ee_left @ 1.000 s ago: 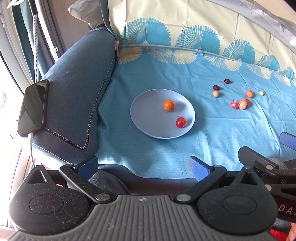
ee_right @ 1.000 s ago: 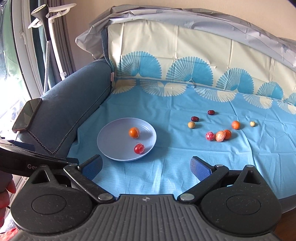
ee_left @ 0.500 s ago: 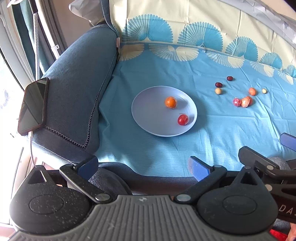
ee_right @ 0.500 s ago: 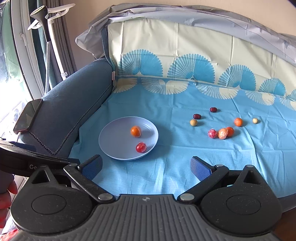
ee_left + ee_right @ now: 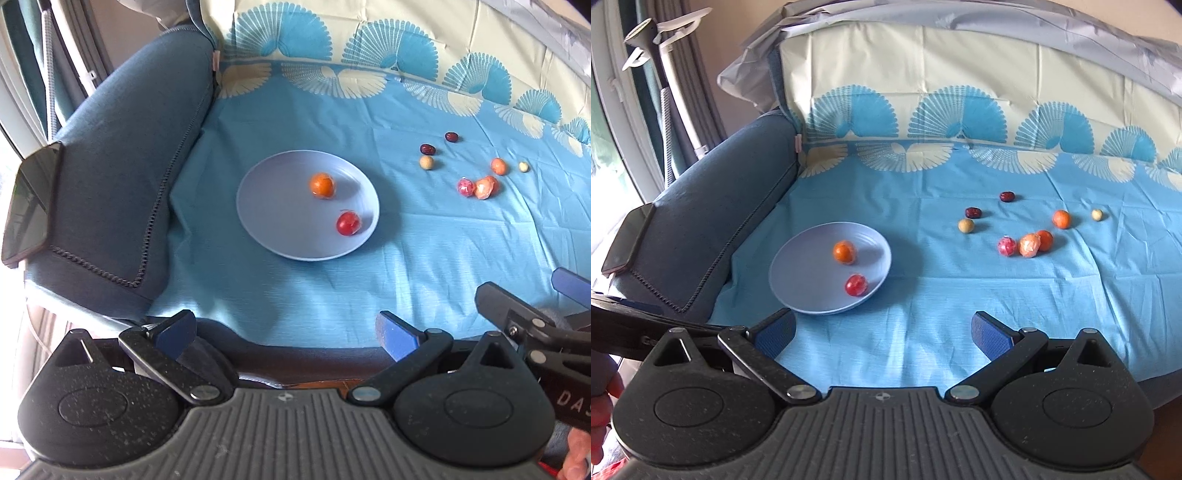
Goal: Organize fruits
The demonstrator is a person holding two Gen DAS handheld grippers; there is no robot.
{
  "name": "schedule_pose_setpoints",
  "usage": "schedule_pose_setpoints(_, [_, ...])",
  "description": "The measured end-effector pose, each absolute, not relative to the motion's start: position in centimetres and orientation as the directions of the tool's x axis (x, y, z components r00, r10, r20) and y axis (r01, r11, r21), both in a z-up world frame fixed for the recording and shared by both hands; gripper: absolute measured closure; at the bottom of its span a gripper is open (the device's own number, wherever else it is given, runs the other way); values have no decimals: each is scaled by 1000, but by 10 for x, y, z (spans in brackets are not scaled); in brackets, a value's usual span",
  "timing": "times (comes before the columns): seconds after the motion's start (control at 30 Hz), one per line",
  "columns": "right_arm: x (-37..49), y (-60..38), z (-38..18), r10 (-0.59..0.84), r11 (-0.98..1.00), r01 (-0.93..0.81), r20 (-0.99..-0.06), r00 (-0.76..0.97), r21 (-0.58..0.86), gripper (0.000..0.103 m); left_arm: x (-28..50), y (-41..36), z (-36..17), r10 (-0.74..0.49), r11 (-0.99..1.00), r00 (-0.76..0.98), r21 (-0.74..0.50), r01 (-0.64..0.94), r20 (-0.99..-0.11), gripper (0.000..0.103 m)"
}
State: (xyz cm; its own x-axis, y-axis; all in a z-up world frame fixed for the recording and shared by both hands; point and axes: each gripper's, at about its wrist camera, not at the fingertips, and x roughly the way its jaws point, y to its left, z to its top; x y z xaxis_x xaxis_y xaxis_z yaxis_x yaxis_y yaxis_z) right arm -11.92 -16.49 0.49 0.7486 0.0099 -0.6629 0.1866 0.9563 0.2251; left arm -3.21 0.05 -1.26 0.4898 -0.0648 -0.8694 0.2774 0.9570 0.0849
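A blue cloth printed with pale fan shapes (image 5: 923, 332) is covering the seat of a dark blue fabric sofa (image 5: 713, 206) and is carrying everything described here. The left gripper (image 5: 286, 332) and the right gripper (image 5: 882, 330) are both hovering over the near edge of the cloth, each with its blue-padded fingers spread wide apart and nothing between them.

A round pale lavender plate (image 5: 798, 273) is lying ahead of the right gripper's left finger and, in the left wrist view (image 5: 266, 206), straight ahead between the left gripper's fingers. Two fruits are resting on the plate, apart from each other: a round orange fruit (image 5: 844, 252) on the far side and a round red fruit (image 5: 856, 285) near the right rim.

A black smartphone (image 5: 626, 240) is resting on the sofa arm, far to the left of both grippers.

The loose fruits are lying on the cloth ahead and to the right of the right gripper's right finger, well apart from the plate. A pink wrapped fruit (image 5: 1006, 246), an orange wrapped fruit (image 5: 1029, 245) and a bare orange fruit (image 5: 1045, 240) are lying in a close row, the last two touching. Beyond them another orange fruit (image 5: 1061, 219) is lying alone. Two dark red oval fruits (image 5: 973, 212) (image 5: 1007, 196) and two small pale yellow round fruits (image 5: 966, 225) (image 5: 1097, 214) are lying farthest out.
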Motion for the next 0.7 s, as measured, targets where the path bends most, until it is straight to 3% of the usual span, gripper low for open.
schedule_pose_setpoints(0.43, [-78,-305,-57,-291,823,537,-676,677,183,2,26,-66,-33,-36,952,446,104,286,-894,0])
schedule_pose_setpoints(0.7, [-19,-404,-137,-360,717,675,-736,573,175,2,87,-138,-63,-59,944,383,73,322,-922,0])
